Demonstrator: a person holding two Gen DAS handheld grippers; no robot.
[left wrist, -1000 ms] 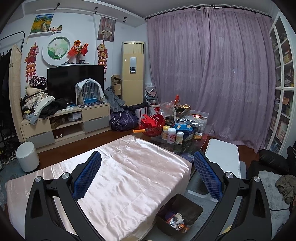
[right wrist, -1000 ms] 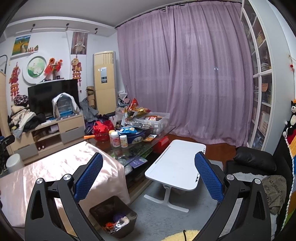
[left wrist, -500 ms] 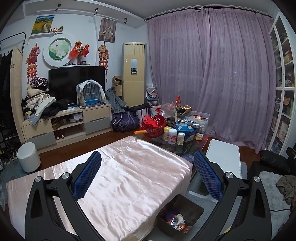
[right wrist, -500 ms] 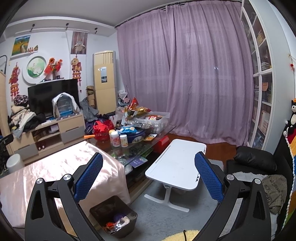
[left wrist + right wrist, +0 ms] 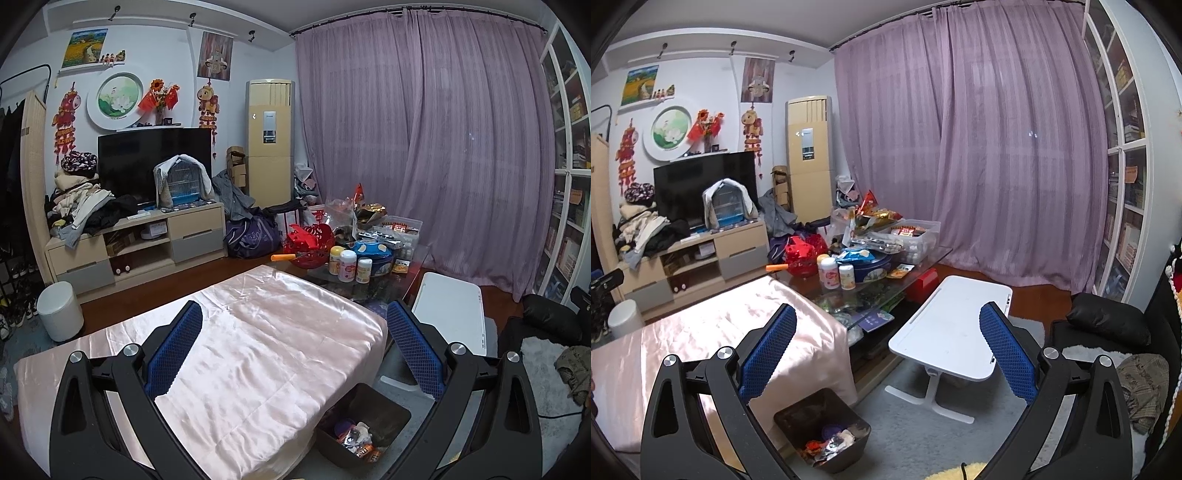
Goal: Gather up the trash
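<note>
A dark trash bin (image 5: 364, 424) with crumpled wrappers in it stands on the grey carpet at the corner of the pink-covered table (image 5: 243, 350). It also shows in the right wrist view (image 5: 822, 428). My left gripper (image 5: 293, 347) is open and empty, held high above the pink cloth. My right gripper (image 5: 886, 347) is open and empty, high above the carpet, with the bin low between its fingers.
A glass coffee table (image 5: 886, 291) carries bottles, a blue tin (image 5: 868, 264), snack bags and a red basket (image 5: 803, 254). A small white folding table (image 5: 953, 332) stands right of it. A black cushion (image 5: 1108, 323) and TV cabinet (image 5: 136, 243) flank the room.
Both grippers drifted slightly; the views shifted a little. Both stay open and empty.
</note>
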